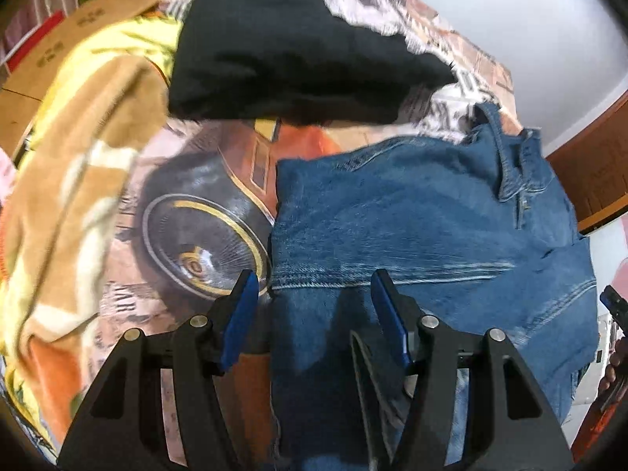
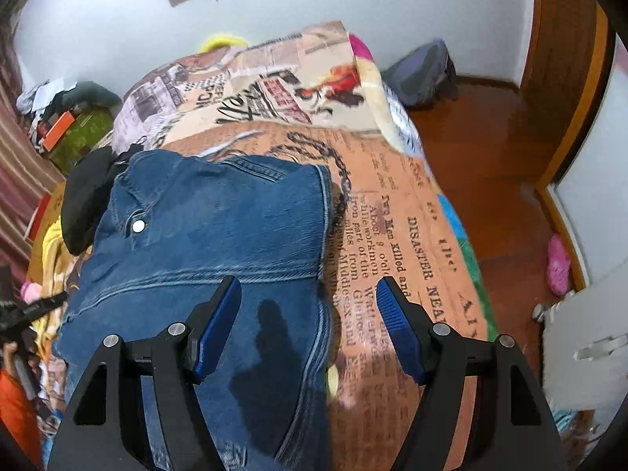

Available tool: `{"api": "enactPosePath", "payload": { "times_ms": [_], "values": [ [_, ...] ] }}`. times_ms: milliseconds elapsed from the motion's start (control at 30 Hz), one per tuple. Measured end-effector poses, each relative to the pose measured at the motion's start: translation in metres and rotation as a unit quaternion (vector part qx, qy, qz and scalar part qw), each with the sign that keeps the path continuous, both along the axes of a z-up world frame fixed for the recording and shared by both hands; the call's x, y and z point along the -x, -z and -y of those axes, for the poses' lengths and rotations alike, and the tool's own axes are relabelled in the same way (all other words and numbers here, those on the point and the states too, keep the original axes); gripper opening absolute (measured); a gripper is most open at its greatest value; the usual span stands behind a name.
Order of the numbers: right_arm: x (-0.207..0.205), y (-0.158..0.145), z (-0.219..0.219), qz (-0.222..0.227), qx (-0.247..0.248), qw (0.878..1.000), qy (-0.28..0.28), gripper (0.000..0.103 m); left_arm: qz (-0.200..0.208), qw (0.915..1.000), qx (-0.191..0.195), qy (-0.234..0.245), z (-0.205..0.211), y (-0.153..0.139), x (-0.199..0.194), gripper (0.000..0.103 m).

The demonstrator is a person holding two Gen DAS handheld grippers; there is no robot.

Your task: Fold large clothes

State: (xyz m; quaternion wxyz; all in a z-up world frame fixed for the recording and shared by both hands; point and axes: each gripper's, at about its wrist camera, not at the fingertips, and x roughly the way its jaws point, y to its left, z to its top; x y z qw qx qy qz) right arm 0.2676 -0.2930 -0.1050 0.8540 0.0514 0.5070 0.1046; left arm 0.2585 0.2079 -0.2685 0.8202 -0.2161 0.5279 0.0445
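scene: bed covered with a printed bedspread (image 2: 396, 235) carrying newspaper-style text and a car wheel picture; clothes lying on top
jeans (image 1: 412, 212): blue denim, folded over, spread flat on the bedspread; fills centre and right of the left wrist view, centre-left of the right wrist view (image 2: 204, 227); waistband with metal button (image 2: 137, 226) towards upper left in the right view; dark patch on the denim low in that view, shadow or wet mark, cannot tell which
left gripper (image 1: 314, 286): bottom centre of its view, pointing steeply down over the jeans' left edge; blue pads apart, nothing between them, not touching the cloth as far as visible
right gripper (image 2: 308, 292): bottom centre of its view, over the jeans' right edge where denim meets bedspread; blue pads apart, nothing clamped
black garment (image 1: 290, 55): bunched, upper centre of the left view, just beyond the jeans' far edge; also at the left of the right view (image 2: 84, 204), beside the waistband
yellow-brown blanket (image 1: 74, 165): left side of the left view, rumpled, motion blurred
cardboard box (image 1: 59, 55): upper left of the left view, past the blanket
backpack (image 2: 424, 72): on the wooden floor against the wall, upper right of the right view
pink slipper (image 2: 558, 265): on the floor, right edge of the right view
person: orange sleeve (image 2: 15, 412) at the lower left edge of the right view
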Motion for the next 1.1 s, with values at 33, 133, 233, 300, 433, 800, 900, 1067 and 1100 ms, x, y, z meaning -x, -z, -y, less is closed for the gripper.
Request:
{"api": "enactPosePath", "payload": {
  "times_ms": [33,133,233,300,433,800,900,1067,1100],
  "values": [
    [-0.004,0.004,0.002,-0.009,-0.008,1.0,0.002,0.068,-0.005,1.0,0.008,0.001,-0.001,0.006,-0.003,0.059],
    [-0.021,0.019,0.002,-0.037,-0.033,0.999,-0.002,0.068,-0.008,0.999,0.043,-0.004,-0.006,0.021,-0.009,0.059],
    [-0.032,0.026,-0.001,-0.045,-0.042,0.998,-0.008,0.068,-0.004,0.996,0.088,-0.015,-0.015,0.032,-0.015,0.059],
    [-0.043,0.03,-0.003,-0.051,-0.051,0.997,-0.013,0.068,-0.006,0.9932,0.116,-0.014,-0.021,0.04,-0.02,0.059],
    [-0.064,0.041,-0.006,-0.071,-0.07,0.995,-0.02,0.068,0.001,0.9889,0.148,-0.013,-0.025,0.046,-0.029,0.06],
    [-0.062,0.037,-0.024,-0.057,-0.054,0.997,-0.011,0.014,0.012,0.9946,0.103,-0.003,-0.017,0.029,-0.037,0.009],
    [-0.053,0.022,-0.024,-0.037,-0.06,0.997,-0.015,0.01,0.032,0.9985,0.042,0.014,-0.004,0.003,-0.033,0.006],
    [-0.04,-0.028,-0.033,0.025,-0.061,0.997,-0.038,0.008,0.094,0.9948,-0.009,0.039,0.016,-0.072,-0.027,0.005],
    [-0.038,-0.041,-0.036,0.038,-0.061,0.996,-0.049,0.008,0.111,0.9926,-0.018,0.046,0.02,-0.089,-0.025,0.005]
  ]
}}
